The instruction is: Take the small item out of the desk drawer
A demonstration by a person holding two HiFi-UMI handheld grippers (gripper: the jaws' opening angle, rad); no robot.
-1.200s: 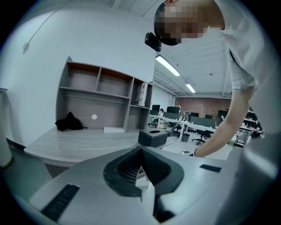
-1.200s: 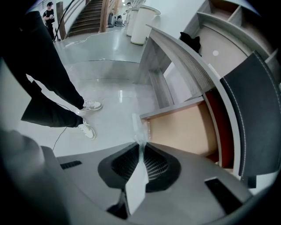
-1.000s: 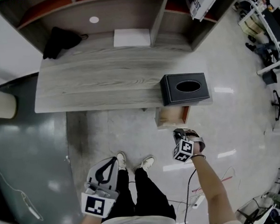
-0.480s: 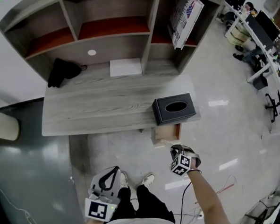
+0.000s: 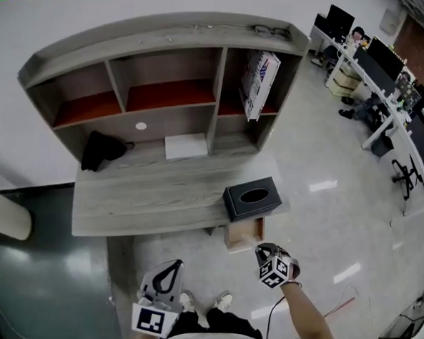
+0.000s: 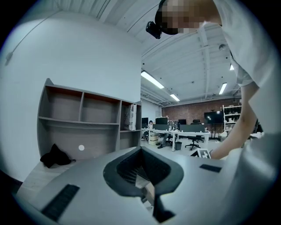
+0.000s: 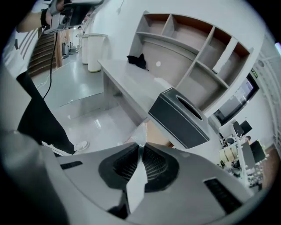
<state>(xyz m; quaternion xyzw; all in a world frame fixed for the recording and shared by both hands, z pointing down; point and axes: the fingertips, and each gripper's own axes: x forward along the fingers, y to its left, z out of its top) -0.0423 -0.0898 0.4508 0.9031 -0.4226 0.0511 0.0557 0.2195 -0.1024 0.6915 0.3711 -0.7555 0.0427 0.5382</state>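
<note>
Left claw: jaws together, nothing between them. Located well to the left of the tissue box, off the front edge of the table. Judged idle for this step.

Drawer: pulled open, directly beneath the tissue box at the right end of the table. Interior visible only in part; contents cannot be told.

Right claw: jaws clamped on the small item, a thin, pale, flat piece. Located in front of the tissue box, just beside the drawer front and apparently clear of it. Long axis of the small item in line with the jaws; tip protruding past the fingertips, toward the drawer and the tissue box.

Governing relation: small item already in the right claw, drawer ahead of the claw, table top beyond. Removal judged nearly complete. For set-down, keep the grip closed and carry forward past the drawer front to bare table left of the tissue box. For closing the drawer, use the right hand, nearer by far.
</note>
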